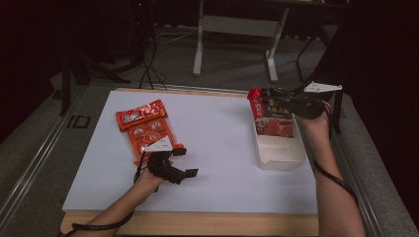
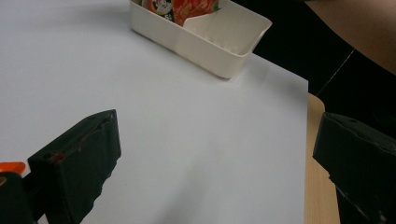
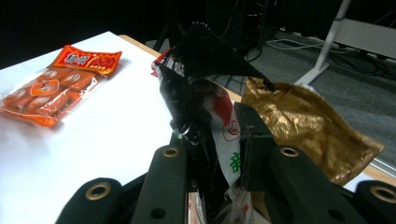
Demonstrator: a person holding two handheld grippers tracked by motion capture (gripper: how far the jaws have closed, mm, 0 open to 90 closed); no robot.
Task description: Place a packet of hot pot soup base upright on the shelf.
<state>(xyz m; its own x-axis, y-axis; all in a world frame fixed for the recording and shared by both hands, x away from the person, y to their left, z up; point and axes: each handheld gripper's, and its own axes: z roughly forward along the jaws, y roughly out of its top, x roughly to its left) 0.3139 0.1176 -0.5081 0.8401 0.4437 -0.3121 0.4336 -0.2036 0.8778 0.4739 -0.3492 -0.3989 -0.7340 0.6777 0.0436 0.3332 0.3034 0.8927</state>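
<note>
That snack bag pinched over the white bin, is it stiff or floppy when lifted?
Probably floppy: the snack bag crumples and folds where the right hand-held gripper pinches it. Likely light, hanging from one edge. Its glossy film may be slippery.

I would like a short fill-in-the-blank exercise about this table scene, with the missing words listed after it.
1. The right gripper holds a snack packet over the white ___.
2. The left gripper has its jaws ___ and holds nothing.
3. The orange sausage pack lies on the white ___.

Missing words: bin; open; sheet
</note>
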